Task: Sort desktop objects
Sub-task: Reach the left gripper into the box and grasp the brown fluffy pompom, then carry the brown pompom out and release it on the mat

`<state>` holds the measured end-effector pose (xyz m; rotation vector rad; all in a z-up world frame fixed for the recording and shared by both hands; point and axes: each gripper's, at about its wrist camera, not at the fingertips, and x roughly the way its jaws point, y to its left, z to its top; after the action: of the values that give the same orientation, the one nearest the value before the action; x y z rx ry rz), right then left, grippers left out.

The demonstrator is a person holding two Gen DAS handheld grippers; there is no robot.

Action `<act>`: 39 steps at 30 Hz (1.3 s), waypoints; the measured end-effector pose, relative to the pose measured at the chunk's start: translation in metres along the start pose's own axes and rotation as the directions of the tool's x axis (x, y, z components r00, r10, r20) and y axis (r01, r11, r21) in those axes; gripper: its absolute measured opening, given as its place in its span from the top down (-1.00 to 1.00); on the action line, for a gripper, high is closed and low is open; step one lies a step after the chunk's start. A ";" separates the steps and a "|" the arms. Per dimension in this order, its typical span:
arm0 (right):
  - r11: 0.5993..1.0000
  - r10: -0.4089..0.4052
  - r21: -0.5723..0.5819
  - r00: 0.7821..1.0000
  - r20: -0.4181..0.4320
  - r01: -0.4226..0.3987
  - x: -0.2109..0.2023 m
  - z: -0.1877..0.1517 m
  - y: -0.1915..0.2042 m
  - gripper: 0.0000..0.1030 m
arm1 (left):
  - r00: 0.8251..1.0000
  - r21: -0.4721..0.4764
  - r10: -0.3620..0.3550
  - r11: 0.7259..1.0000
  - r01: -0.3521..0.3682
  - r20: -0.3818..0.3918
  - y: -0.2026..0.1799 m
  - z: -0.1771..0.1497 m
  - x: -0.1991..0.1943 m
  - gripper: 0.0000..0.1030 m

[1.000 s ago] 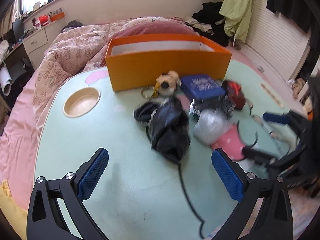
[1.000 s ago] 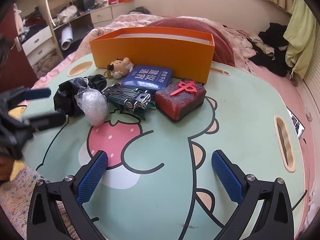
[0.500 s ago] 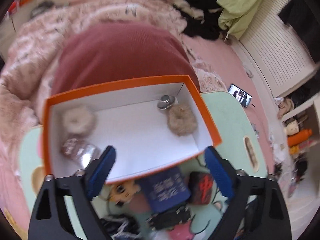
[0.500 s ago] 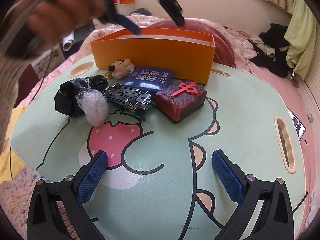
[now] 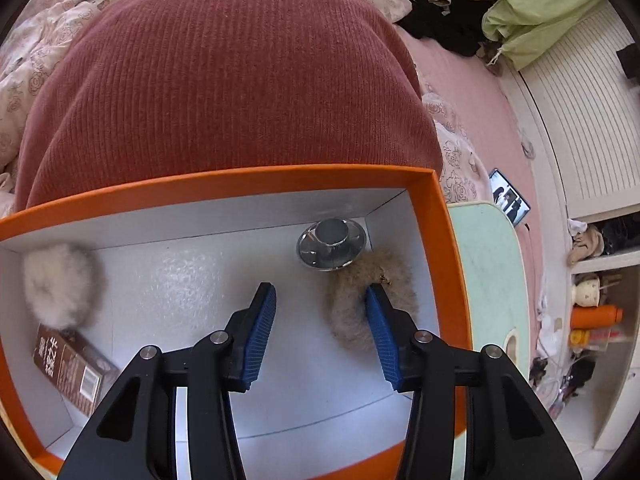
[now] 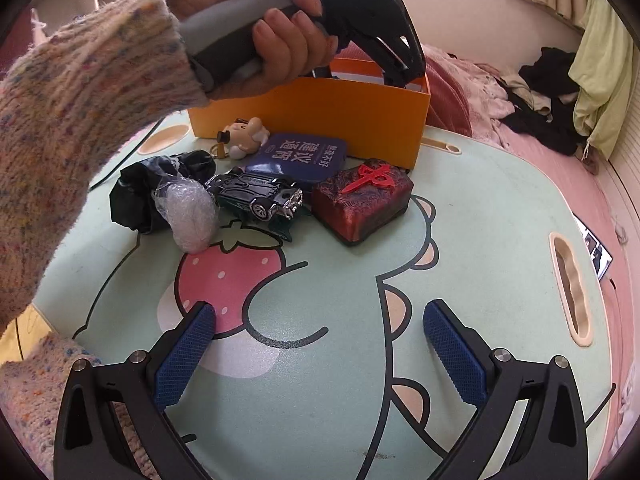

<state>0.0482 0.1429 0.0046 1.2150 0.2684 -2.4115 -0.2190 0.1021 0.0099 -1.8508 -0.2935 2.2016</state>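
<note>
My left gripper (image 5: pixel 320 292) points down into the orange box (image 5: pixel 444 216), its jaws closing with only the white floor and the edge of a brown fluffy scrunchie (image 5: pixel 352 320) between them; the pads press on nothing. In the box also lie a silver round piece (image 5: pixel 331 243), a white fluffy ball (image 5: pixel 58 284) and a brown carton (image 5: pixel 68 364). My right gripper (image 6: pixel 320 312) stands open and empty above the table mat. Ahead of it lie a black bag (image 6: pixel 136 196), a bubble-wrap ball (image 6: pixel 192 216), a toy car (image 6: pixel 260 196), a blue tin (image 6: pixel 298 156), a red block (image 6: pixel 362 200) and a small figurine (image 6: pixel 244 136).
A hand (image 6: pixel 288 40) in a knitted sleeve holds the left gripper over the orange box (image 6: pixel 320 120) in the right wrist view. A dark red cushion (image 5: pixel 224 76) lies behind the box. The table (image 6: pixel 500 220) has a slot (image 6: pixel 570 288) at its right rim.
The left gripper swung from low over the table to above the box, tilted down into it, and its jaws narrowed. The right gripper stayed where it was.
</note>
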 end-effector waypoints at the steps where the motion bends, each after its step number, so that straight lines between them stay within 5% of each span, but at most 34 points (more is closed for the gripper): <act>1: 1.000 0.000 0.000 1.000 0.001 0.000 0.000 0.000 0.000 -1.00 | 1.000 0.013 0.010 1.000 -0.010 0.007 -0.001 -0.001 -0.001 0.24; 3: 1.000 -0.001 0.000 1.000 0.000 0.001 0.001 0.001 0.001 -1.00 | 0.999 0.032 -0.037 0.999 0.037 -0.004 -0.003 -0.005 -0.003 0.74; 7: 1.000 0.000 0.000 1.000 0.002 0.000 0.001 0.001 0.001 -1.00 | 0.998 0.107 0.002 0.994 -0.008 0.061 -0.004 -0.023 -0.019 0.77; 11: 1.000 0.000 0.001 1.000 0.002 0.000 0.002 0.002 0.000 -1.00 | 0.981 0.128 -0.079 0.990 0.057 0.178 0.014 -0.045 -0.061 0.77; 16: 1.000 -0.001 0.001 1.000 0.002 0.001 0.002 0.003 0.000 -1.00 | 0.927 0.173 -0.168 0.978 0.115 0.335 0.034 -0.100 -0.141 0.77; 20: 1.000 -0.002 0.000 1.000 0.002 0.002 0.003 0.002 0.000 -1.00 | 0.895 0.212 -0.173 0.973 0.090 0.412 0.052 -0.149 -0.172 0.76; 24: 1.000 -0.002 0.000 1.000 0.003 0.002 0.003 0.002 0.000 -1.00 | 0.908 0.161 -0.161 0.981 0.105 0.388 0.089 -0.191 -0.162 0.76; 28: 1.000 -0.002 0.000 1.000 0.003 0.002 0.003 0.003 0.000 -1.00 | 0.952 0.158 -0.149 0.981 0.110 0.267 0.108 -0.232 -0.126 0.76; 33: 1.000 -0.002 0.000 1.000 0.003 0.002 0.003 0.003 0.000 -1.00 | 0.958 0.170 -0.166 0.977 0.127 0.233 0.101 -0.251 -0.112 0.56; 37: 1.000 -0.002 0.000 1.000 0.003 0.002 0.003 0.003 -0.001 -1.00 | 0.937 0.203 -0.199 0.969 0.144 0.288 0.092 -0.254 -0.118 -0.46; 39: 1.000 -0.002 0.000 1.000 0.003 0.002 0.003 0.003 -0.001 -1.00 | 0.939 0.222 -0.209 0.963 0.149 0.273 0.086 -0.257 -0.119 -0.49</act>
<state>0.0442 0.1415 0.0036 1.2116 0.2685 -2.4145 0.0481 -0.0186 0.0496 -1.3369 -0.2735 2.2803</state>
